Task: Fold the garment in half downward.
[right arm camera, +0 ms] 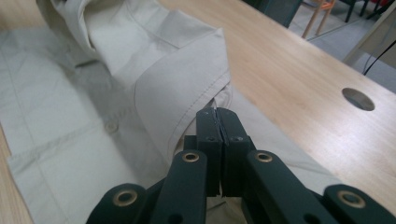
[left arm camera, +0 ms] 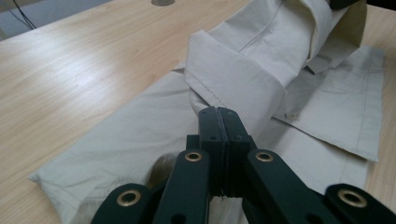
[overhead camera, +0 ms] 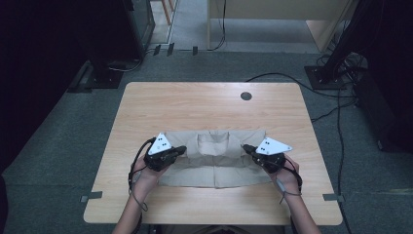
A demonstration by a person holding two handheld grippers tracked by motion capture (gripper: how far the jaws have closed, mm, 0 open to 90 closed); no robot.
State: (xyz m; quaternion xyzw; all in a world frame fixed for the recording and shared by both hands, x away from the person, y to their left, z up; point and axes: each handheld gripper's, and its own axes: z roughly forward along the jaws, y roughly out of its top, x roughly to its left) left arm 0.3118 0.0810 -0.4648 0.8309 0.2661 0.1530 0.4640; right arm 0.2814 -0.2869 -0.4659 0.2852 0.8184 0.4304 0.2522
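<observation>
- Lying across the near half of the wooden table (overhead camera: 195, 105), a folded beige shirt (overhead camera: 214, 163) is being held at both sides.
- Pressed-together jaws are being kept on fabric folds by the left gripper (left arm camera: 218, 122) and right gripper (right arm camera: 217, 122).
- Uneven pulling is risking an undone fold.
- How much cloth is being pinched is being hidden.

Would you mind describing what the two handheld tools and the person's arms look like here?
Each tool, left and right, has a black body topped by a pale grey three-cornered plate with small dark dots. The black jaws hang on flat linkage arms with brass-coloured rivets. A dark cable trails from each tool along the forearm. The forearms show no sleeves.
</observation>
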